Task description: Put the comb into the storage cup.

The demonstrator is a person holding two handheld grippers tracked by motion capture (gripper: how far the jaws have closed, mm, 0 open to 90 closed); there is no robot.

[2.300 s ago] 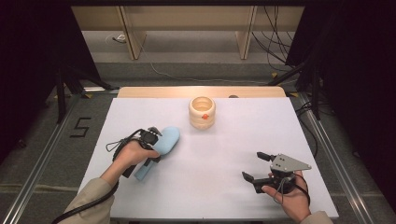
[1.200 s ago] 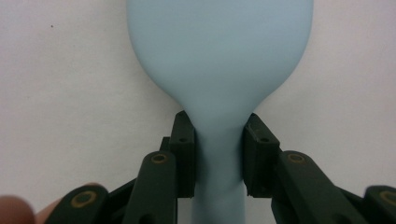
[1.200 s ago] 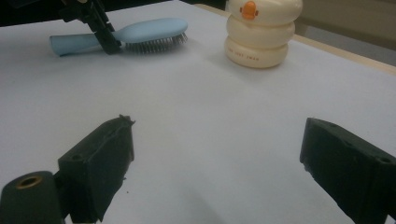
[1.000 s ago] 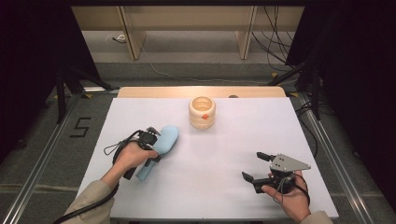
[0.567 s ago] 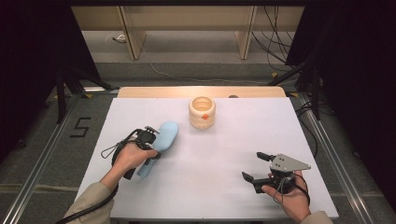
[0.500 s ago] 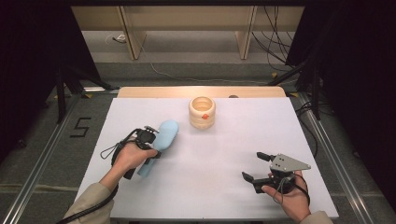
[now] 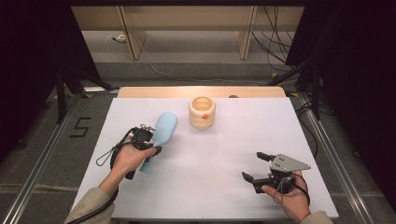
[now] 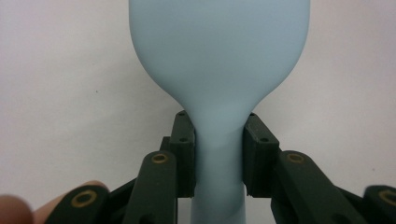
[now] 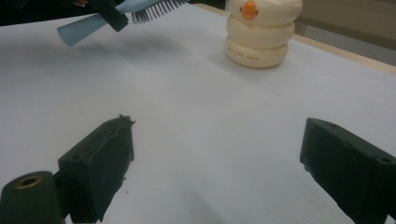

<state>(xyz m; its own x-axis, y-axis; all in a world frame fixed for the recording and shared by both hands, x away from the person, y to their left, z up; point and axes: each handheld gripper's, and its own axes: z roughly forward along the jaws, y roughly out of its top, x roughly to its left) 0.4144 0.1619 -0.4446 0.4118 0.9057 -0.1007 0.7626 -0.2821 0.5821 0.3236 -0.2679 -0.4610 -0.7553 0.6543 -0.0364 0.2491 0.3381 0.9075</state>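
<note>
A pale blue hairbrush (image 7: 161, 135) hangs above the left part of the white table (image 7: 224, 154), bristles facing down. My left gripper (image 7: 148, 145) is shut on its handle just below the head; the left gripper view shows both pads pressed against the blue neck of the hairbrush (image 8: 219, 70). A cream ribbed holder (image 7: 202, 112) with an orange mark stands upright at the table's middle back. The right gripper (image 7: 256, 165) rests open near the front right edge, nothing between its fingers (image 9: 100, 163). The right gripper view shows the holder (image 9: 260, 32) and the lifted hairbrush (image 9: 121, 11) ahead.
A wooden strip (image 7: 159, 92) borders the table's far edge. Metal rails (image 7: 46, 154) run along both sides on the floor, with cables and dark stands beyond. Open white surface lies between the two grippers.
The left gripper has lifted the hairbrush off the table and carried it slightly forward and right, toward the holder. The right gripper has stayed still.
</note>
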